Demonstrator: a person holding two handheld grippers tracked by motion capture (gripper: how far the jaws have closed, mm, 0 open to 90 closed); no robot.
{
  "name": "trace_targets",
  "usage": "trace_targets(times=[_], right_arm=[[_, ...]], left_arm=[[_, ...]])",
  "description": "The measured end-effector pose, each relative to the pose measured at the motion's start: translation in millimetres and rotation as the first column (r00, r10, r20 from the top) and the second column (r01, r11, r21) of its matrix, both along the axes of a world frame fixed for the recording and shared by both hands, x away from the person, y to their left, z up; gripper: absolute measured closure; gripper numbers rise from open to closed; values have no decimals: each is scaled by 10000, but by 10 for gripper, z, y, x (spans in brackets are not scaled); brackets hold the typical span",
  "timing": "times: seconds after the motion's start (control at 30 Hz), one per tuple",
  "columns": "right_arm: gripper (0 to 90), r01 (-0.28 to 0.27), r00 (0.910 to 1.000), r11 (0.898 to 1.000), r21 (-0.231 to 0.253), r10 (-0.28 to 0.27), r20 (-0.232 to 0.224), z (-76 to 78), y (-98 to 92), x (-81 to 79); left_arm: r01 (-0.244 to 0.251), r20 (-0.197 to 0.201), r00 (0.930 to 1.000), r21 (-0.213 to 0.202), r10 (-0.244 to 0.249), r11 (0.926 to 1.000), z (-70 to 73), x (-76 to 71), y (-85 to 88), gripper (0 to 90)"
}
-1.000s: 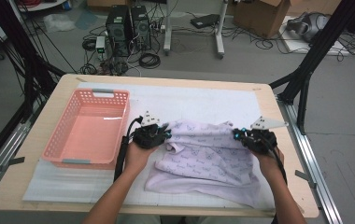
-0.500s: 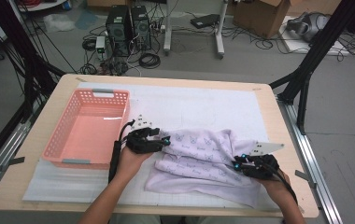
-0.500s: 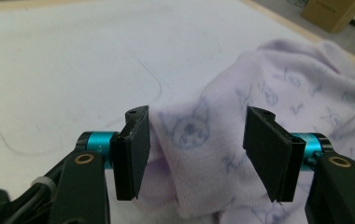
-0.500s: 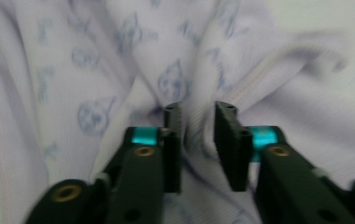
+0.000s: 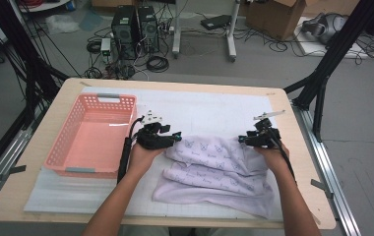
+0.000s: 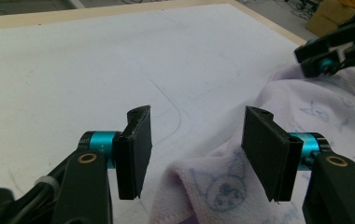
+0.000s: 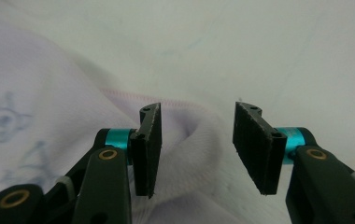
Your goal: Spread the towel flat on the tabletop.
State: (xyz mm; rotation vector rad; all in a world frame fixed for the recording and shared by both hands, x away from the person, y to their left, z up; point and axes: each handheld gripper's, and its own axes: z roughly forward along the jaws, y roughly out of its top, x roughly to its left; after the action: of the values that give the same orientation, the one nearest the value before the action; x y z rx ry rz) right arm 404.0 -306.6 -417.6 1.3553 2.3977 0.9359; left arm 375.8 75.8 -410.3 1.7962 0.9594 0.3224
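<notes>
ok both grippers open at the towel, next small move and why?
Probably ease both back off the towel. The left gripper and right gripper have just been opening; folded edges lie between the jaws, pads apart. The far edge looks folded over already, so re-gripping comes after.

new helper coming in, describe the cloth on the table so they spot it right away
On the wooden table, look right of the pink basket, on the white mat. The towel lies crumpled between the two grippers: pale lilac with small blue cartoon-face prints, the only soft thing there.

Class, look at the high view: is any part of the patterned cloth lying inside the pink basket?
No: the pink basket holds nothing, and the cloth lies on the white mat beside it.
</notes>
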Motion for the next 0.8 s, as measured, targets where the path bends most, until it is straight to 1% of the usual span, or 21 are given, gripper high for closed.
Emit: trace_targets(times=[0.03,0.07,0.1,0.13,0.17,0.2,0.23,0.27,0.3,0.33,0.37,0.4,0.43,0.5,0.53,0.57,0.6,0.63,0.67,0.73,0.8], right_arm=[[544,-242,9987,9991,-337,227,-449,-113,75,65],[612,-303,9991,9974,-647,284,-305,-118,105,64],[814,-562,9981,9958,-722,543,-278,-101,105,69],[814,-562,9981,9958,-722,543,-278,-101,105,69],[843,-884,9957,9930,-778,859,-354,-87,103,77],[852,-875,9960,9850,-1484,889,23,-49,107,75],[854,110,9796,9754,-2200,336,1979,85,57,38],[854,793,9480,9740,-2124,-78,3180,176,10,2],[853,1453,9081,9689,-2003,-502,4157,253,-28,-34],[853,1453,9081,9689,-2003,-502,4157,253,-28,-34],[847,2204,8565,9460,-2376,-711,5113,330,-60,-75],[841,2265,8507,9361,-2692,-556,5227,331,-65,-80],[824,2315,8543,9270,-2950,-487,5174,318,-69,-86],[697,2130,8783,9325,-2916,-520,4752,269,-97,-88],[697,2130,8783,9325,-2916,-520,4752,269,-97,-88],[654,2221,8846,9326,-2846,-700,4610,242,-113,-100],[596,2502,8899,9408,-2287,-1305,4371,210,-174,-124],[596,2502,8899,9408,-2287,-1305,4371,210,-174,-124],[569,2610,8961,9442,-2011,-1595,4142,211,-209,-122],[549,2897,8894,9466,-1415,-2116,4051,243,-264,-143],[548,2892,8855,9554,-596,-2433,3958,298,-319,-175]], left_arm=[[-89,-29,10000,-34,88,10000,-11,21,14,436],[-114,-168,9998,0,113,9999,-18,53,30,436],[-187,-239,9995,-9,187,9998,-23,82,39,439],[-268,-259,9993,-70,266,9996,-25,109,39,439],[-313,-296,9991,-86,310,9995,-23,136,34,442],[-354,-280,9990,-99,351,9993,-24,160,30,442],[-393,-329,9987,-121,389,9992,-25,186,19,444],[-428,-334,9985,-90,425,9990,-28,211,8,447],[-502,-334,9982,-149,497,9986,-36,233,-5,447],[-620,-329,9976,-276,611,9977,-53,252,-13,447],[-667,-432,9969,-394,650,9970,-76,276,-10,454],[-761,-578,9956,-492,732,9959,-102,299,-12,453],[-856,-645,9945,-470,825,9952,-131,321,-14,454],[-953,-846,9922,-467,911,9944,-184,363,-2,454],[-991,-956,9910,-539,936,9936,-208,380,5,454],[-1016,-1068,9897,-587,950,9931,-225,394,14,454],[-1037,-1130,9890,-669,958,9924,-237,405,19,454],[-1072,-1204,9880,-819,970,9909,-248,414,17,454],[-1071,-1243,9877,-966,947,9895,-256,419,12,451],[-910,-1286,9888,-1193,755,9887,-268,423,-12,448],[-684,-1286,9904,-1388,505,9880,-279,417,-51,445]])
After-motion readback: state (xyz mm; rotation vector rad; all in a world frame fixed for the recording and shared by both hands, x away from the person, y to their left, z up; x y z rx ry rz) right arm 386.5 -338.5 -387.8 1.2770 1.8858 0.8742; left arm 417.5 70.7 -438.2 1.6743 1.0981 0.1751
